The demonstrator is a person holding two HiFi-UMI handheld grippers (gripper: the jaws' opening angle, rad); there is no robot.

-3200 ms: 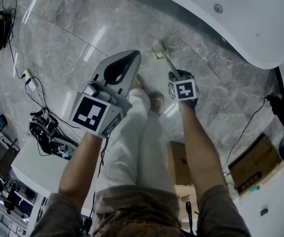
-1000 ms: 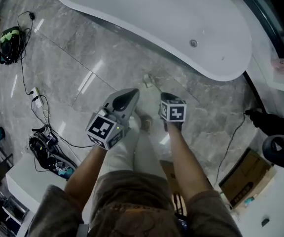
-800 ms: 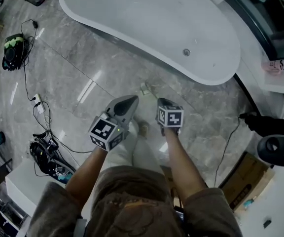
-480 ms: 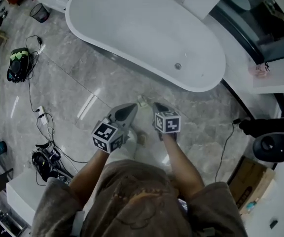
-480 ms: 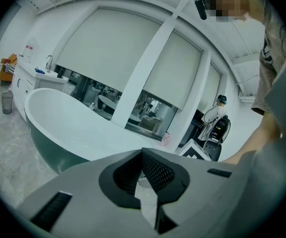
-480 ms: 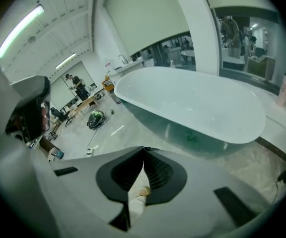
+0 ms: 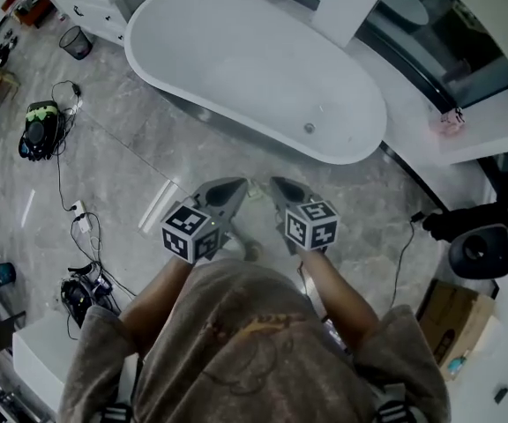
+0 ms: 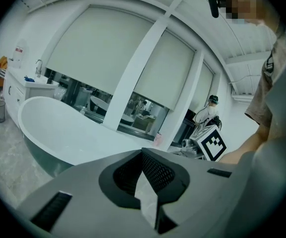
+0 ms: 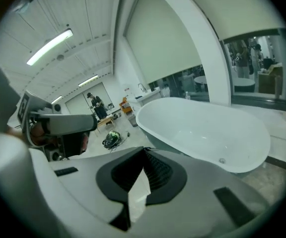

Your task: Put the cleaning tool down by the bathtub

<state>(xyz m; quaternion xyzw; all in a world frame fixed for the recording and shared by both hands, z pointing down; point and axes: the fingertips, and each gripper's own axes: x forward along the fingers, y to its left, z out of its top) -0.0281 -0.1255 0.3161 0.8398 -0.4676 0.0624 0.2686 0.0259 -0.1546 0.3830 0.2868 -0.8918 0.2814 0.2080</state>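
Note:
The white bathtub (image 7: pixel 254 60) fills the upper middle of the head view and also shows in the left gripper view (image 8: pixel 58 128) and the right gripper view (image 9: pixel 202 128). The cleaning tool (image 7: pixel 254 190), a small pale brush, lies on the grey marble floor just in front of the tub; only a bit of it shows between the two gripper tips. My left gripper (image 7: pixel 235 187) (image 8: pixel 143 150) and right gripper (image 7: pixel 277 184) (image 9: pixel 144 149) hover side by side high above the floor. Both are shut with nothing between their jaws.
Cables and a power strip (image 7: pixel 78 214) trail over the floor at the left, near a green-and-black bag (image 7: pixel 38 130) and a waste bin (image 7: pixel 78 40). A cardboard box (image 7: pixel 452 324) and a black device (image 7: pixel 483 247) stand at the right. A white pillar (image 7: pixel 347 3) rises behind the tub.
The right gripper gripped the tool's handle 3.2 s ago; the tool now lies on the floor. Over the last second the view has risen, and the whole tub shows.

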